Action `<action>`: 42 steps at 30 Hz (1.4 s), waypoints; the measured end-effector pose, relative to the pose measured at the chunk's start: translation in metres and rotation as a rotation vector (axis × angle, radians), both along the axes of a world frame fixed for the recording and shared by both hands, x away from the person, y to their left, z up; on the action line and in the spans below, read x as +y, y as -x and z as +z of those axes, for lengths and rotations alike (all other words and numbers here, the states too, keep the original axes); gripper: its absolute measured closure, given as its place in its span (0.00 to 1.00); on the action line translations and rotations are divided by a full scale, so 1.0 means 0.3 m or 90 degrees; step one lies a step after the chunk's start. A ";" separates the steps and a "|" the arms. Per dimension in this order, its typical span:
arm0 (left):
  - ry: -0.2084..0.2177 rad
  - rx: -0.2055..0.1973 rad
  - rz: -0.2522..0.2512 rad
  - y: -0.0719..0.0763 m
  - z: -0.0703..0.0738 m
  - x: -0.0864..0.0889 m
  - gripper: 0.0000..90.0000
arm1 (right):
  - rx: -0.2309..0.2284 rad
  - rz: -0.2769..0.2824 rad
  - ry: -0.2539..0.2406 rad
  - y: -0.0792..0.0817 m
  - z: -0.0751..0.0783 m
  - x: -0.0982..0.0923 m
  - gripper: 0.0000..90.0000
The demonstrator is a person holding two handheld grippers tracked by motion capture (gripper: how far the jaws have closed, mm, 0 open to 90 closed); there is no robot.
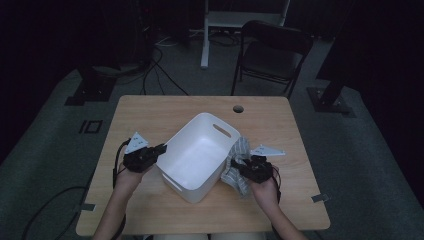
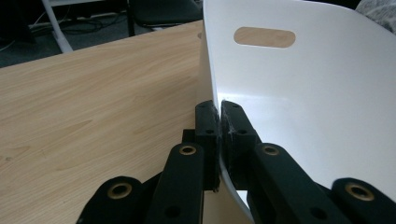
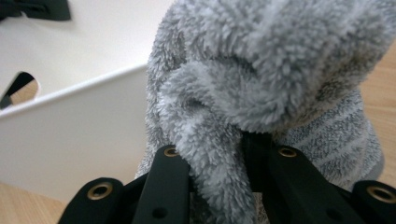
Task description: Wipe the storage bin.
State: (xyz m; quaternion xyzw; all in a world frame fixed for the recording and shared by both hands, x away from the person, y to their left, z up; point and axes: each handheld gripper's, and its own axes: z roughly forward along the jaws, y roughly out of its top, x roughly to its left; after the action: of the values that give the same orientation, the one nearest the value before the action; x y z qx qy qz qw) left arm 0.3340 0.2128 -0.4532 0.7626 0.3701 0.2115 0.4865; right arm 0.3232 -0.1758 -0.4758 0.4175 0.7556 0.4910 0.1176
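Gripping the white bin's (image 1: 197,157) left wall, the left gripper (image 2: 218,119) has its fingers pinched tight on the thin rim, steadying it mid-tabletop (image 1: 150,115). At the bin's right side, toward the tabletop's right edge, the right gripper (image 1: 246,167) has its fingers clamped on a fluffy grey towel (image 3: 261,70). Hanging folds could snag the rim and tip the bin.

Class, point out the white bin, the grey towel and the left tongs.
white bin (image 1: 197,157), high view, inner floor.
grey towel (image 3: 261,70), right gripper view, fluffy fold above the jaws.
left tongs (image 2: 218,116), left gripper view, tips clamped on the bin wall.
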 end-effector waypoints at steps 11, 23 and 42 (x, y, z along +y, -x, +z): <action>-0.001 0.001 0.002 0.001 0.000 -0.004 0.96 | 0.057 -0.006 0.037 -0.038 -0.099 0.009 0.85; -0.001 0.000 0.029 0.007 -0.001 -0.014 0.96 | 0.055 -0.007 0.036 -0.004 -0.070 0.003 0.85; 0.006 0.002 0.016 0.004 -0.004 -0.009 0.96 | -0.045 -0.018 0.000 0.064 0.005 0.043 0.85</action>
State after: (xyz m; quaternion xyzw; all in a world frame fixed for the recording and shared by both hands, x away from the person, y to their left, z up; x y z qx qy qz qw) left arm 0.3327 0.2102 -0.4544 0.7559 0.3811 0.2147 0.4871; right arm 0.3041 -0.1630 -0.4744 0.4106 0.7449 0.5036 0.1510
